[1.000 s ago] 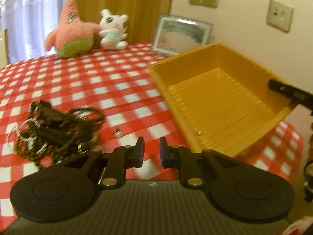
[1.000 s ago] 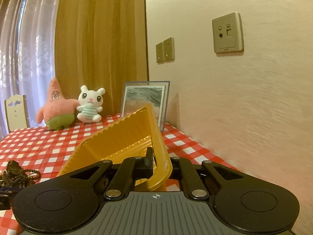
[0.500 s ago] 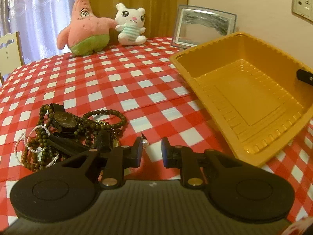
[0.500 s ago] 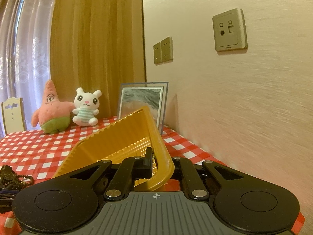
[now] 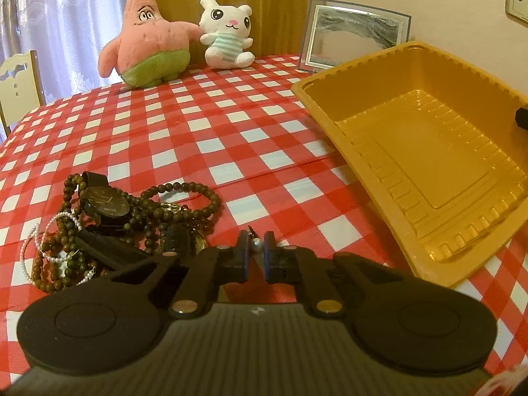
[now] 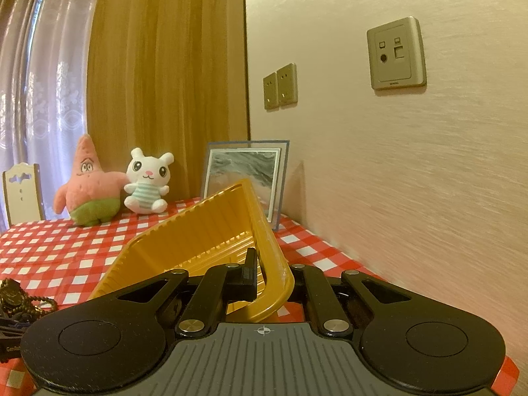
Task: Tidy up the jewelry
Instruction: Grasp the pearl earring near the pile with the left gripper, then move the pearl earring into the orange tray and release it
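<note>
Closing has just been done by the left gripper [image 5: 255,247] on a small pearl earring [image 5: 257,245], seen between its blue pads; a straight lift is advised, clear of the tangled brown bead bracelets [image 5: 165,211] beside it. Beyond, open checked tablecloth [image 5: 204,132] leads to the yellow plastic tray [image 5: 429,151], whose near rim is clamped and tilted by the right gripper [image 6: 274,277]

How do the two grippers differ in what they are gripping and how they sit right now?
The left gripper brackets a tiny pearl earring low over the tablecloth; the right gripper clamps the yellow tray by its rim. The earring lies beside the jewelry pile; the tray is tipped up on one edge. The left jaws have just been closing. Both stand nearly shut.
</note>
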The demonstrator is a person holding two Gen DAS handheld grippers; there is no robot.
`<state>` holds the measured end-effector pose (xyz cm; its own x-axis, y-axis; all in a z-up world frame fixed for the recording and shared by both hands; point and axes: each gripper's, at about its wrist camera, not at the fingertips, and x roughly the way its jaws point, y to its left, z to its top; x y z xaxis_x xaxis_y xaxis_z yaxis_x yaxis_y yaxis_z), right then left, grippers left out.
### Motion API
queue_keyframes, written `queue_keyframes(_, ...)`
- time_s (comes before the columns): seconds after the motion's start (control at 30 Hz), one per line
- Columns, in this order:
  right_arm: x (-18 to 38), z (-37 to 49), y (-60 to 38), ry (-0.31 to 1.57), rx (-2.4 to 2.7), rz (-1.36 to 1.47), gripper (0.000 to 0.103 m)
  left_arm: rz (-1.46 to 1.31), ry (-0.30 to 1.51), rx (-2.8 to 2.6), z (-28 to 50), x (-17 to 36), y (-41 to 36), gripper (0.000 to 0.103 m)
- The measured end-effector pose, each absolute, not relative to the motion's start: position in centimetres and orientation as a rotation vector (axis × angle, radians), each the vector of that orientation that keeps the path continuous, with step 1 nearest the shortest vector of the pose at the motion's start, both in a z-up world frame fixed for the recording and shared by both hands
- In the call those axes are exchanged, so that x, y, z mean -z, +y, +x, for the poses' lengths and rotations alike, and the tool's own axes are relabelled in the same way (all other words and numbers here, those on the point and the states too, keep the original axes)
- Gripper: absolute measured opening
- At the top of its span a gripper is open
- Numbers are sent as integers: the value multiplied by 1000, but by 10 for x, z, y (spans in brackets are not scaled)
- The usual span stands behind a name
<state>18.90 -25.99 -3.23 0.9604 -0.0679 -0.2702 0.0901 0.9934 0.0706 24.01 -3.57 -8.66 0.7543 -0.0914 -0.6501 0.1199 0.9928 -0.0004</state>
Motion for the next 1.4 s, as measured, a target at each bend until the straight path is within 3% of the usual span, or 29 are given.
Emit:
queue_keyframes(0.5, 29, 183, -260, 274, 77, 74, 7, -88, 596, 307, 209, 37, -48, 7)
queue_keyframes(0.9, 30, 174, -270, 282, 100, 83, 8, -122, 624, 479, 203, 40, -98, 9)
queue_keyframes(1.4, 30, 161, -276, 287, 133, 74, 8, -66, 583, 392, 160, 38, -59, 18)
